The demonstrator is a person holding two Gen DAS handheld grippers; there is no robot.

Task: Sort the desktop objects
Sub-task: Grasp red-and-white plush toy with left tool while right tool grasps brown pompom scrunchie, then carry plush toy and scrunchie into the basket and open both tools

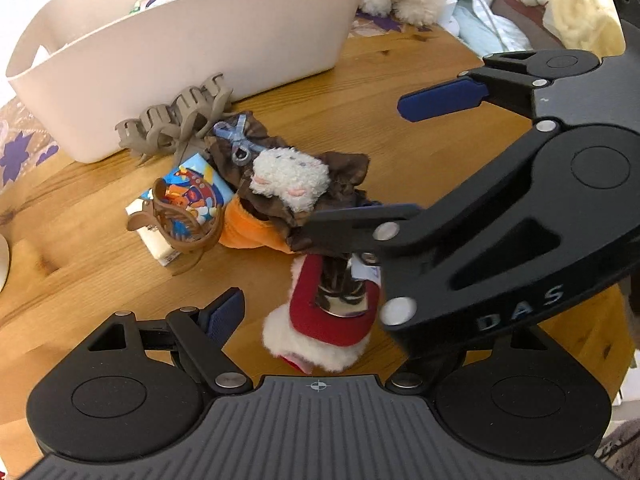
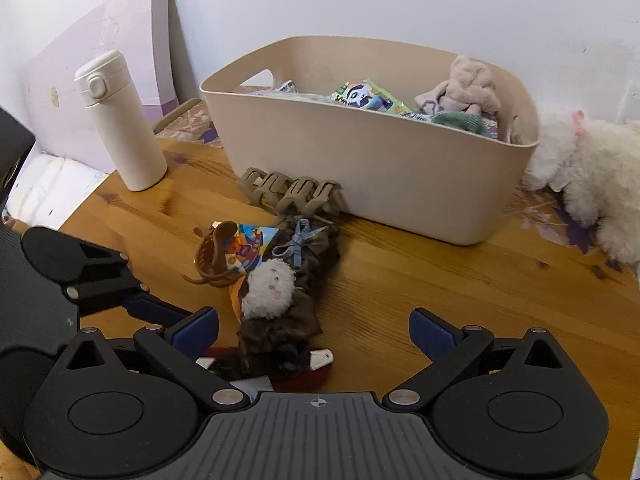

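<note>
A brown cloth piece [image 1: 320, 176] with a blue bow and a white plush lamb [image 1: 290, 180] lies mid-table on an orange item [image 1: 248, 232]. Beside it lie a colourful packet [image 1: 196, 188], a brown hair claw [image 1: 176, 224] and a beige hair claw [image 1: 176, 120]. A red-and-white plush clip [image 1: 320, 332] lies nearest me. My left gripper [image 1: 320, 316] is open around that clip; its right finger is hidden. My right gripper [image 2: 316, 330] is open over the near end of the brown cloth [image 2: 288, 320], touching nothing. It reaches in from the right as the right gripper [image 1: 396, 160].
A beige basket [image 2: 380, 168] holding packets and soft toys stands at the back of the wooden table [image 2: 440, 280]. A white flask [image 2: 120, 120] stands at the back left, and a fluffy white toy [image 2: 592, 176] lies at the right. A rolled cream towel [image 1: 584, 20] lies beyond.
</note>
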